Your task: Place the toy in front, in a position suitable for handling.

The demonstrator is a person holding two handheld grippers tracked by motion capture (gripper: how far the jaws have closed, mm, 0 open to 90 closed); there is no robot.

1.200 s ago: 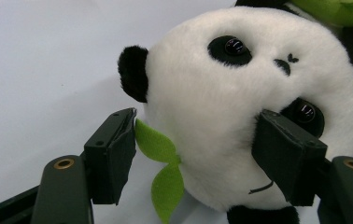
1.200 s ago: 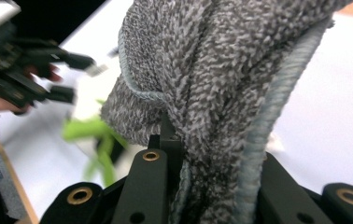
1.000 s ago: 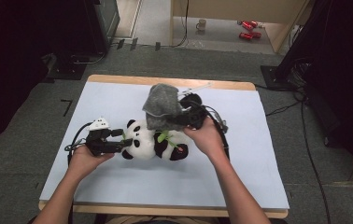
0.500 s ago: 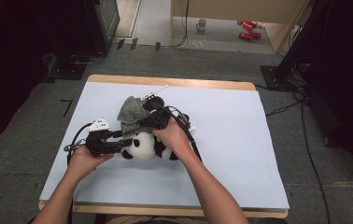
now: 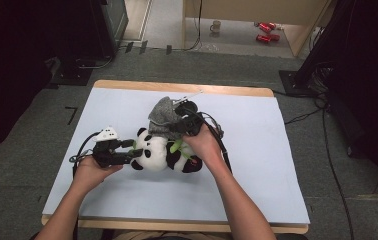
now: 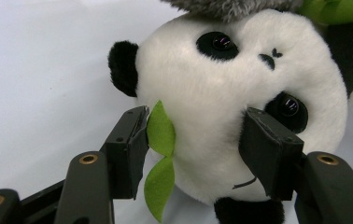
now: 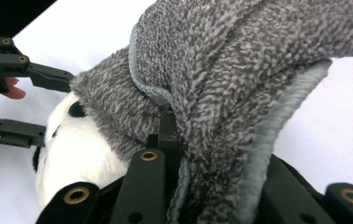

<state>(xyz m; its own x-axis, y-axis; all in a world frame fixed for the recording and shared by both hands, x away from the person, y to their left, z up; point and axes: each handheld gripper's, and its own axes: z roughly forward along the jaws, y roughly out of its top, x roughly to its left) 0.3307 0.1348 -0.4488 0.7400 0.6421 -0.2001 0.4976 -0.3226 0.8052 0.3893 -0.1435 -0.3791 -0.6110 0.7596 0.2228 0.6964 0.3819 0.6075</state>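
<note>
1. The left gripper point(image 6: 198, 154) has its fingers point(image 6: 128, 149) pressed on both sides of the toy panda's point(image 6: 230, 107) white head; they have just been closing in on it, and one pad also catches the green felt leaf point(image 6: 160, 135).
2. The right gripper point(image 7: 202, 186) is clenched on a fold of the grey fleecy cloth point(image 7: 240, 70).
3. The cloth drapes over the panda's head, toward 12 o'clock from the toy in the high view.
4. The panda point(image 5: 164, 152) lies near the middle of the pale tabletop point(image 5: 287, 165), with the left gripper point(image 5: 127, 152) at its 9 o'clock and the right gripper point(image 5: 179, 122) at its 1 o'clock.
</note>
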